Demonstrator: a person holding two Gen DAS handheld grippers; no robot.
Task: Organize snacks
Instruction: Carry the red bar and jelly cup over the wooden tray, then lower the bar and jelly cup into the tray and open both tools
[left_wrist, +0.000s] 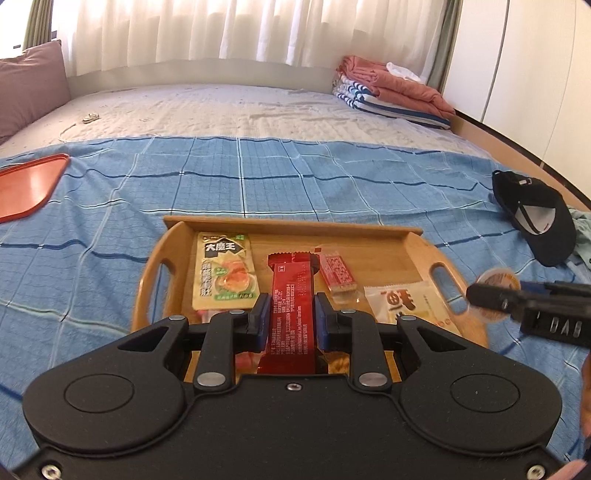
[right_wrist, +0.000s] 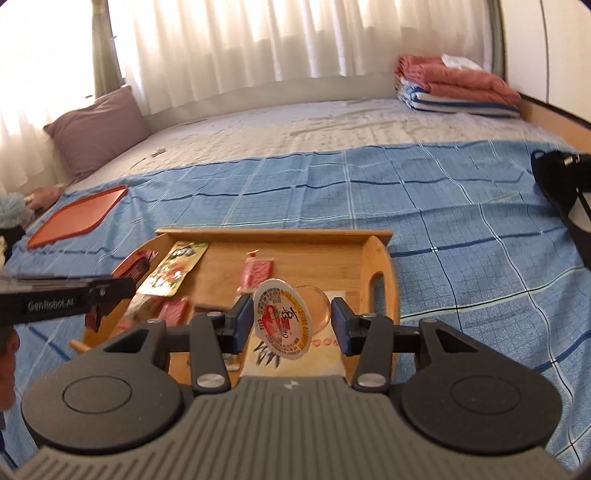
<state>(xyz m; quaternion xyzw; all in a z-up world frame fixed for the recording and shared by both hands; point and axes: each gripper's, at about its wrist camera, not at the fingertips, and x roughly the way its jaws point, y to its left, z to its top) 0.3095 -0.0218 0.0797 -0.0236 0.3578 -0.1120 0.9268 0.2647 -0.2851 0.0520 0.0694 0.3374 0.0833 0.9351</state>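
Observation:
A wooden tray lies on the blue bedspread and holds several snack packs. My left gripper is shut on a long red snack bar just above the tray. A green-and-tan pouch lies at the tray's left, a small red pack and a cream pack at its right. My right gripper is shut on a jelly cup with a white printed lid, above the tray's right end. It also shows in the left wrist view.
An orange tray lies on the bedspread at the left. A black cap lies at the right. Folded blankets sit at the far right corner, a purple pillow at the far left.

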